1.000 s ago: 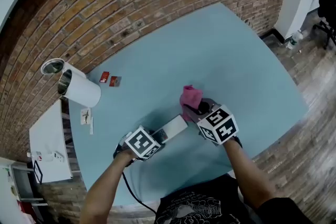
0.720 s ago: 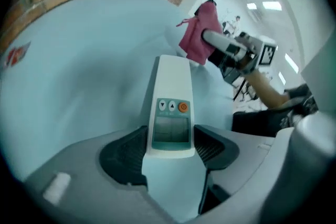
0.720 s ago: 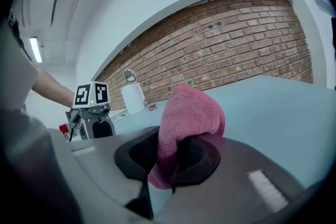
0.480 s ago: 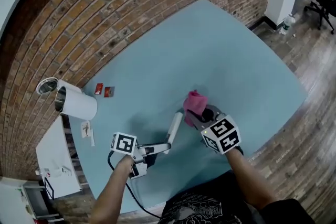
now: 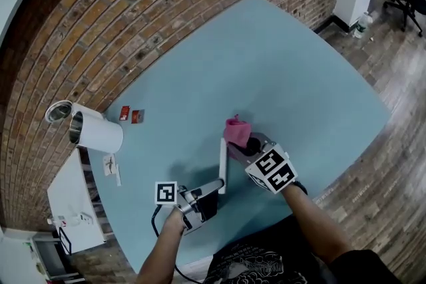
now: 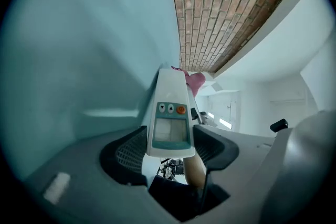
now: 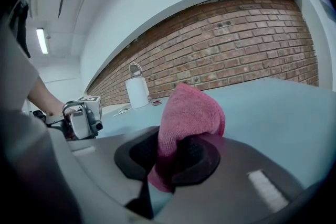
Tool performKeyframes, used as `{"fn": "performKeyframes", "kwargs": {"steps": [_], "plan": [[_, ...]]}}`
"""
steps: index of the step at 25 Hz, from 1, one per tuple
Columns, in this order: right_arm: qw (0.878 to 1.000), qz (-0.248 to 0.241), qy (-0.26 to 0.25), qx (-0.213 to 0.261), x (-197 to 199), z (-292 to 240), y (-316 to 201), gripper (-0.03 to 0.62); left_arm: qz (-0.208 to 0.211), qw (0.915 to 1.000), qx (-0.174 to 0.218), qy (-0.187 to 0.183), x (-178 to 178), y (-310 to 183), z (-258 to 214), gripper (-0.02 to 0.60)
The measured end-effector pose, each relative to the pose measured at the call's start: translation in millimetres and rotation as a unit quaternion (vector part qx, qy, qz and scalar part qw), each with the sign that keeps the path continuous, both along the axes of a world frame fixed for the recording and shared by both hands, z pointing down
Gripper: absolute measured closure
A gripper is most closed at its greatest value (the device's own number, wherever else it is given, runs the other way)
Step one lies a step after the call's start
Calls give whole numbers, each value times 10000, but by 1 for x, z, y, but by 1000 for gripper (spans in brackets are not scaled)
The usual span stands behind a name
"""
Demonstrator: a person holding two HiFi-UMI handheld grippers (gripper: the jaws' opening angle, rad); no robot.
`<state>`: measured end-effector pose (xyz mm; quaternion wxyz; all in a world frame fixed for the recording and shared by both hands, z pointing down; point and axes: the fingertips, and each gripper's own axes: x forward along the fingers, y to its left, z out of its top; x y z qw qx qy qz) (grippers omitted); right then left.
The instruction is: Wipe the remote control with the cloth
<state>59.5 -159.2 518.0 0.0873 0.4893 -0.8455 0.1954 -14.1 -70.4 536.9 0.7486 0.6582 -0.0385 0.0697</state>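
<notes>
Remote [image 5: 223,166] rotated; left claw [image 6: 168,148] clamps one remote, right claw [image 7: 174,157] one cloth [image 5: 235,130].

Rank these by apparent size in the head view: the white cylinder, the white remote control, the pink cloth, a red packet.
1. White cylindrical container.
2. Pink cloth and slim white remote control: too close to rank, and each is partly hidden.
3. Small red packet.

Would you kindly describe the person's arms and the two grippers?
The left gripper and right gripper are grey with black fingers, each bearing a white cube with black square markers. A black cable runs from the left gripper. Forearms are bare; the T-shirt is black.
</notes>
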Motion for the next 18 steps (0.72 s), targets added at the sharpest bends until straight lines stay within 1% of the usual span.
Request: {"fn": "performKeyframes", "kwargs": {"steps": [5,12,18], "plan": [[9997,-123,-221,34,-8,-2,4,531,-128,9996,-60,251,6,3,-5,298],[9990,-322,-322,35,-22,-7,13,531,-366,9979,-233,478,5,2,-8,296],[9990,-324,-312,-30,-36,-9,27,531,-556,9952,-326,734,4,4,-13,296]]}}
